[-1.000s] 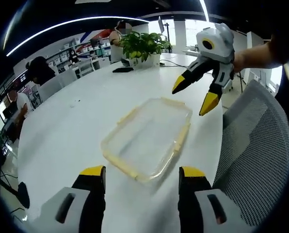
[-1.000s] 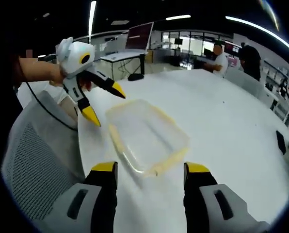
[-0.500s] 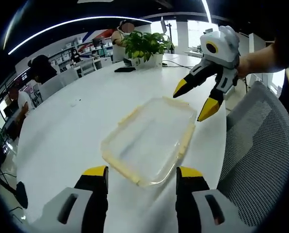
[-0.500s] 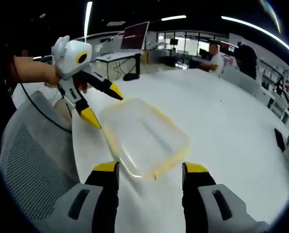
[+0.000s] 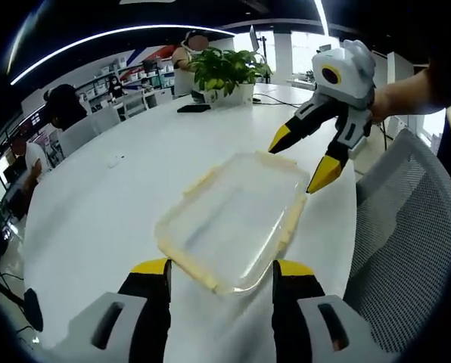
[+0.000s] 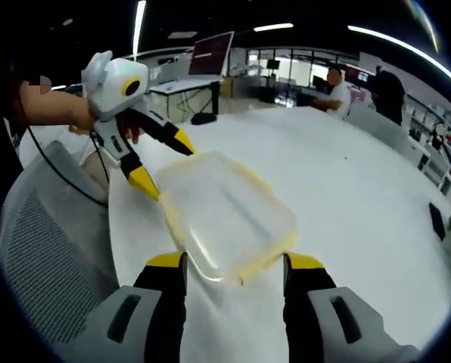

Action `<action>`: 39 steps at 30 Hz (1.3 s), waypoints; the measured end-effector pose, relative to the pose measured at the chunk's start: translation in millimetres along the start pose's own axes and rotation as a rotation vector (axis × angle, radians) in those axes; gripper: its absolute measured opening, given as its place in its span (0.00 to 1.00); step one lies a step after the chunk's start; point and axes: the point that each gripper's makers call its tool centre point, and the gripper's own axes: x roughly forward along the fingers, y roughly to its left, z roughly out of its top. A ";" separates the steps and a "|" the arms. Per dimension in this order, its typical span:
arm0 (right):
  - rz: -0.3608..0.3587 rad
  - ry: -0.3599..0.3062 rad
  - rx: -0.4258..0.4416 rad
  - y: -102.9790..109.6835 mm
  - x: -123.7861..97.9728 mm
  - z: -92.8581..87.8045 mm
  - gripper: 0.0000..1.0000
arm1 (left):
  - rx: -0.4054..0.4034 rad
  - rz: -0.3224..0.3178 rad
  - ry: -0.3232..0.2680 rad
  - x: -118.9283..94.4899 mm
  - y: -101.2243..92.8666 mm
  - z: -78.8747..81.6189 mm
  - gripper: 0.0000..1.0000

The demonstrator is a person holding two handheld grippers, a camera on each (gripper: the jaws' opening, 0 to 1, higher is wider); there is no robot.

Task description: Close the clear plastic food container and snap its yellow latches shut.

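clear glossy plastic container (image 5: 229,219), smooth matt white table (image 5: 119,204), grey woven mesh chair (image 5: 403,249)

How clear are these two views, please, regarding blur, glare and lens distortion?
Left gripper view: the container is fairly sharp, windows glare behind the plant, table edges bow. Right gripper view: container slightly soft, ceiling strips flare, the mesh chair curves strongly.

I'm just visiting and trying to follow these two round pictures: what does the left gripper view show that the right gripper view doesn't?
Left gripper view alone: a potted plant at the table's far end and a dark phone-like object beside it.

Right gripper view alone: a dark monitor on a desk behind.

Both: the clear food container with yellow latches on the white table, a grey mesh chair, seated people, and each other's gripper, right gripper and left gripper, with jaws open.
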 end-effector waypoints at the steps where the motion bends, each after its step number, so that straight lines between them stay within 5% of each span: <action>1: -0.001 0.001 0.001 -1.5 0.7 -0.1 0.48 | 0.001 0.000 0.000 1.5 0.9 1.0 0.48; 39: 0.004 0.049 -0.034 -55.9 24.6 12.6 0.48 | -0.013 0.017 0.018 34.3 41.5 22.9 0.48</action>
